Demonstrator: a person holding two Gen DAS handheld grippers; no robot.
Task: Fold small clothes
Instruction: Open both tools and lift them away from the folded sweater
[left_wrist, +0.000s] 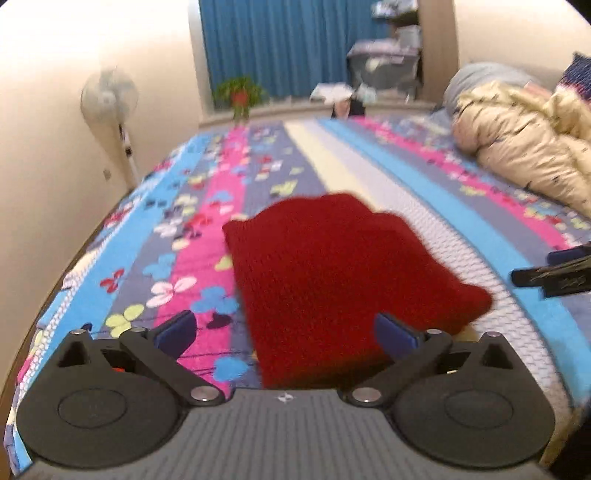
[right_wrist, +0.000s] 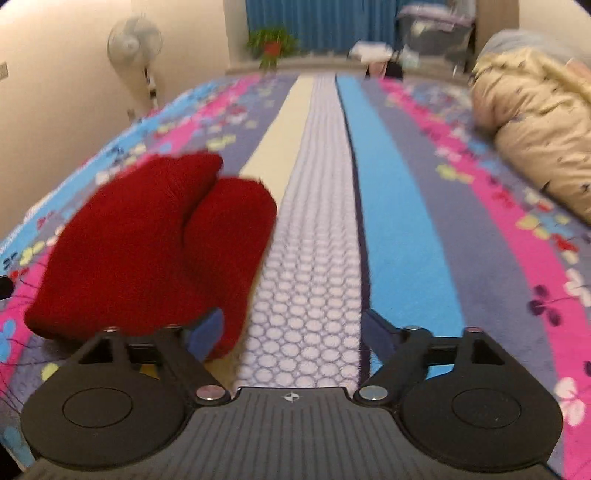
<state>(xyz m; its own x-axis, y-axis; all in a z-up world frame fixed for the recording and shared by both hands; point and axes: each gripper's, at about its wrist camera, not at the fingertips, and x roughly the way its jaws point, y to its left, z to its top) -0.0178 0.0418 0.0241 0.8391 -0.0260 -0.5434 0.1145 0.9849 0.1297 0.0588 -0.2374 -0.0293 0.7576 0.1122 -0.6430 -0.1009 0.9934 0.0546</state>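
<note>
Where fleecy striped bedspread shows, lumpy folded red knit garment.

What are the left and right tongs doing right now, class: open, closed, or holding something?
Left tongs: open, holding nothing, the red knitted garment lying between the fingers.
Right tongs: open, empty, over the bedspread.

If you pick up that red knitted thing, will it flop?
Probably floppy: the red knitted garment lies soft and folded on the bedspread. Its chunky knit likely grips, not slips. It shouldn't roll, since it rests flat.
</note>
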